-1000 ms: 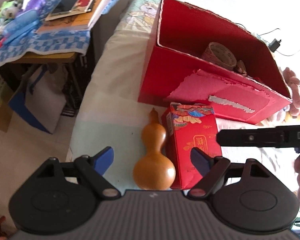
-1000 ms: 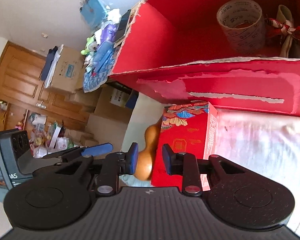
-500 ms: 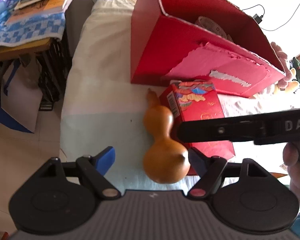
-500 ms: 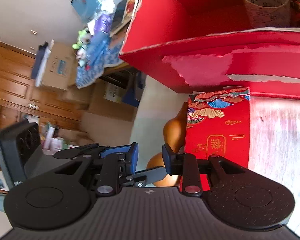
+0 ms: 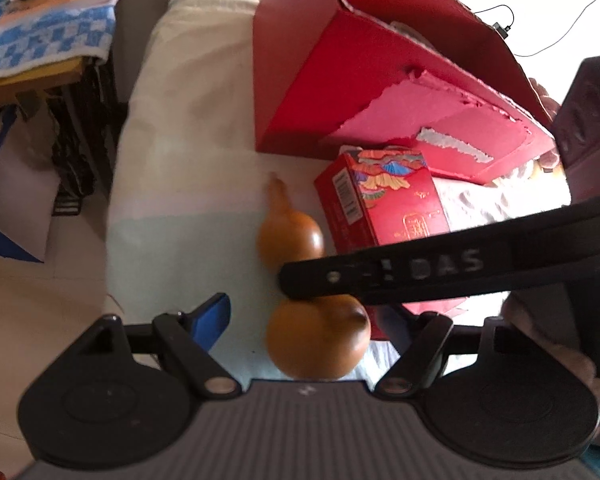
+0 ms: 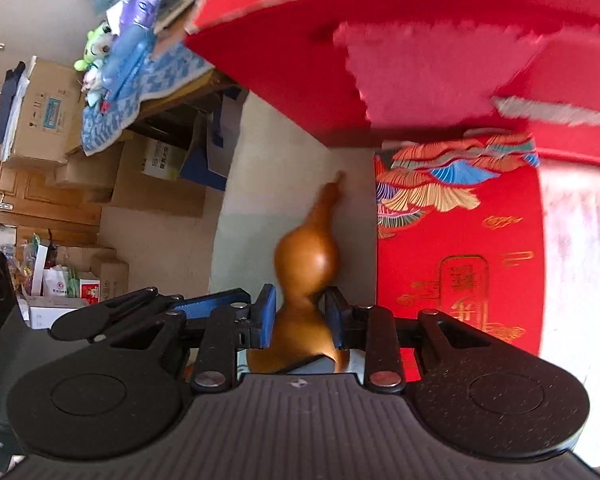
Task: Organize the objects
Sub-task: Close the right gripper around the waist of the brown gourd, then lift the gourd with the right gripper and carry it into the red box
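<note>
Right wrist view showed the right claw (image 6: 300,318) set around the narrow waist of the gourd (image 6: 305,258), its blue pads (image 6: 267,316) lying just beside or against the neck on both sides; motion blur left it unclear whether they were truly clamped or only closing. The waist was probably chosen because the two bulbs would keep the smooth shell from slipping out either way. The gourd lay on the bed (image 5: 180,184) with its stem pointing away from the claw, just left of the patterned red box (image 6: 456,248), and beyond both sat the large red carton (image 6: 284,60), likely the place where things were to be gathered. In the left wrist view the left claw (image 5: 306,320) hung wide apart and empty behind the gourd's big bulb (image 5: 318,340), seemingly keeping out of the way, while the right claw's black finger (image 5: 420,272) crossed over the waist.

Half a second earlier the right claw was off to the side, with its pads in front of the red box's edge; since then it had slid left and forward so that the gourd stood between them. The left claw had drawn slightly nearer, its spread unchanged.
</note>
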`<state>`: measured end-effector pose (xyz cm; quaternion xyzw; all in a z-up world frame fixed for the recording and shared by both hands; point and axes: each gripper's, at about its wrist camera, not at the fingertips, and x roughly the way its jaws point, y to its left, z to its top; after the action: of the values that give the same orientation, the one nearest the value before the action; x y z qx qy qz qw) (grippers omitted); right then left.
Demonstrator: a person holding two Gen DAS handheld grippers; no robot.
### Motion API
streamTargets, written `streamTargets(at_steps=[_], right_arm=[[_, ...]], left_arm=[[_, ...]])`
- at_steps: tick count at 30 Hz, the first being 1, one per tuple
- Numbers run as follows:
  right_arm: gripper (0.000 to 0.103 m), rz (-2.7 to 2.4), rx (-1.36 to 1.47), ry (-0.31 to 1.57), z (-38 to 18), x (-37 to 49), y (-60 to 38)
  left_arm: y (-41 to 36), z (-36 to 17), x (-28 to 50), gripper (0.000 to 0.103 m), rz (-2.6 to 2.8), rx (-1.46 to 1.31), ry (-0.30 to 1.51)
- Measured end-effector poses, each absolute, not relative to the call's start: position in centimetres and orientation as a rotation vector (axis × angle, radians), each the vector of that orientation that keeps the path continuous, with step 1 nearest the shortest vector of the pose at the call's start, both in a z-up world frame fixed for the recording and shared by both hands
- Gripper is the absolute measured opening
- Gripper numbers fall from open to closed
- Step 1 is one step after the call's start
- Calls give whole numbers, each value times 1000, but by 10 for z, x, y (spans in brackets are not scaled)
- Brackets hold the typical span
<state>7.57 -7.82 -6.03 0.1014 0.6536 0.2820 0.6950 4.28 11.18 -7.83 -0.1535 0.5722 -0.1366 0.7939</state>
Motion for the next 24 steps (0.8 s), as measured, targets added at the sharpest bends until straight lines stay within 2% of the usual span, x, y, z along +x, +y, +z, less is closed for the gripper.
streamTargets(at_steps=[5,7,10,17,24], right_arm=[[30,646,245,1457,-58,74,-81],[30,654,245,1456,-55,73,-80],[30,685,279,1479,-55,73,-82],[30,728,319,1484,-42,67,-90],[30,784,362,1384,0,66,-111]], left_arm=[[112,-92,45,70,-295,-371,1262],[110,-91,45,58,-310,-371,1254],[107,-90,47,54,-316,-375,1244],[100,-71,44,50,-358,-343,1221],[89,-25,38,50,-431,-271,1135]])
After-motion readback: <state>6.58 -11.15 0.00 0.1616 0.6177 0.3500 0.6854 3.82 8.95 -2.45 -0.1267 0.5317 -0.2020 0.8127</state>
